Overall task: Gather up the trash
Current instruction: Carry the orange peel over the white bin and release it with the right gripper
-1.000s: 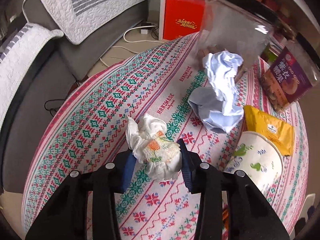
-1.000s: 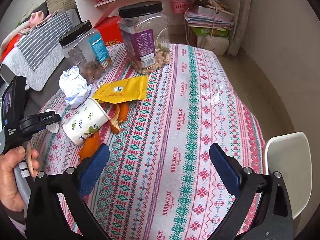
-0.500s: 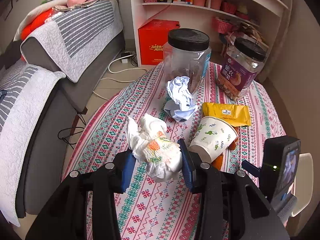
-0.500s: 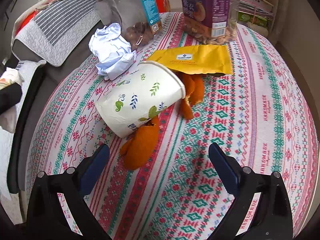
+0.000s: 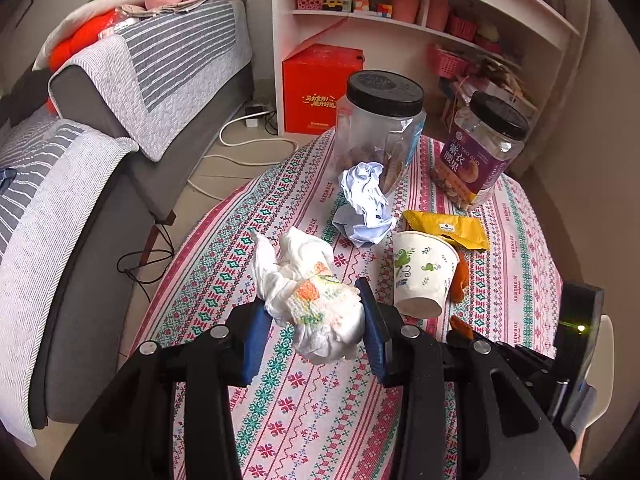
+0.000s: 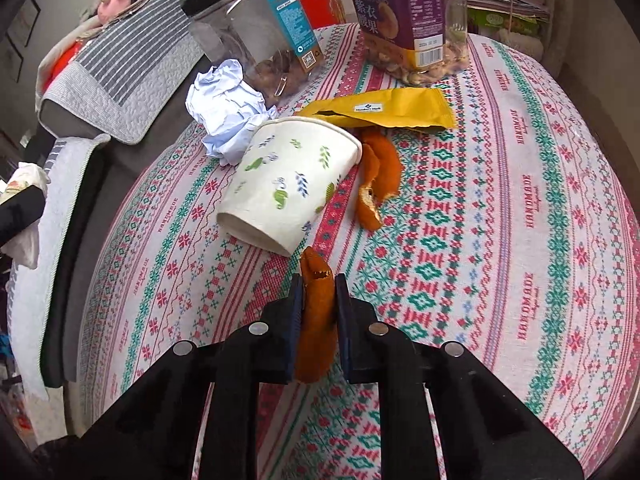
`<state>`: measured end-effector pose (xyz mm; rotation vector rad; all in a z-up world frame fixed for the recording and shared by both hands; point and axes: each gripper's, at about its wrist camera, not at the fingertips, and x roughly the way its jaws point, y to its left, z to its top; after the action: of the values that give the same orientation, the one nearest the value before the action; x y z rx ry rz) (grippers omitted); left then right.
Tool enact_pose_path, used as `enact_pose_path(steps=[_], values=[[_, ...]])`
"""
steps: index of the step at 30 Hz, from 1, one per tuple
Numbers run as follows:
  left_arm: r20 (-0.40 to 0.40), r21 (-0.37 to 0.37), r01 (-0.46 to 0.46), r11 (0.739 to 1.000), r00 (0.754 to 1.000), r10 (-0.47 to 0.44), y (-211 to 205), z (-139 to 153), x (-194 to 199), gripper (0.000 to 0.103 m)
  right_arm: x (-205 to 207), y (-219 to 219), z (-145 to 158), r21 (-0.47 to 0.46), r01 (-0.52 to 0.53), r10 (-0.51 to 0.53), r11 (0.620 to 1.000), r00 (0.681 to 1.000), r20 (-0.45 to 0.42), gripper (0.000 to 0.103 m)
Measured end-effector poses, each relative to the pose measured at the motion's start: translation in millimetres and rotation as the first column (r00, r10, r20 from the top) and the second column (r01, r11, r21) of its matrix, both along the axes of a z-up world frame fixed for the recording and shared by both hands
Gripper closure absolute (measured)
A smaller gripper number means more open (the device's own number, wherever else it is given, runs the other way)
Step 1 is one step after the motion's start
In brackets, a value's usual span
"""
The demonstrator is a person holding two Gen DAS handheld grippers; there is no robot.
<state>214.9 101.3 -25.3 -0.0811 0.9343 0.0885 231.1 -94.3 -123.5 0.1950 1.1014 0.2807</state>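
Observation:
My left gripper (image 5: 312, 320) is shut on a crumpled white tissue with an orange print (image 5: 312, 300), held above the patterned tablecloth (image 5: 224, 256). My right gripper (image 6: 318, 300) is shut on an orange peel (image 6: 318, 320) low over the tablecloth (image 6: 500, 240), just in front of a tipped paper cup (image 6: 288, 184). More orange peel (image 6: 376, 184) lies beside the cup's rim. A yellow wrapper (image 6: 384, 114) and a crumpled pale-blue paper ball (image 6: 228, 108) lie behind the cup. The cup (image 5: 422, 276), wrapper (image 5: 448, 228) and paper ball (image 5: 366, 204) also show in the left wrist view.
Two black-lidded clear jars stand at the table's far side, one with a blue label (image 5: 380, 128), one with a purple label (image 5: 480, 152). A grey sofa with striped covers (image 5: 100, 128) is left of the table. A white shelf and red box (image 5: 320, 88) stand behind.
My right gripper moved in to the cup and closed on the orange peel. My left gripper rose and drew back with the tissue still in it.

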Motion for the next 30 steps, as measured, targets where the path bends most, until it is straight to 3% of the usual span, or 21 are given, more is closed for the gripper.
enact_pose_path(steps=[13,26,30], values=[[0.044,-0.045,0.031,0.999,0.999,-0.029,-19.4,14.4,-36.6,0.062,-46.5,-56.9,87.8,0.003,0.0,-0.001,1.0,0.982,0.19,0.088],[0.113,-0.038,0.108,0.993,0.988,-0.103,-78.6,26.7,-50.7,0.062,-70.4,-102.7,108.7,-0.019,0.122,-0.108,0.992,0.935,0.339,0.088],[0.129,-0.025,0.14,0.99,0.982,-0.136,-99.2,29.7,-52.1,0.062,-76.0,-119.6,111.7,-0.034,0.149,-0.128,0.988,0.93,0.346,0.088]])
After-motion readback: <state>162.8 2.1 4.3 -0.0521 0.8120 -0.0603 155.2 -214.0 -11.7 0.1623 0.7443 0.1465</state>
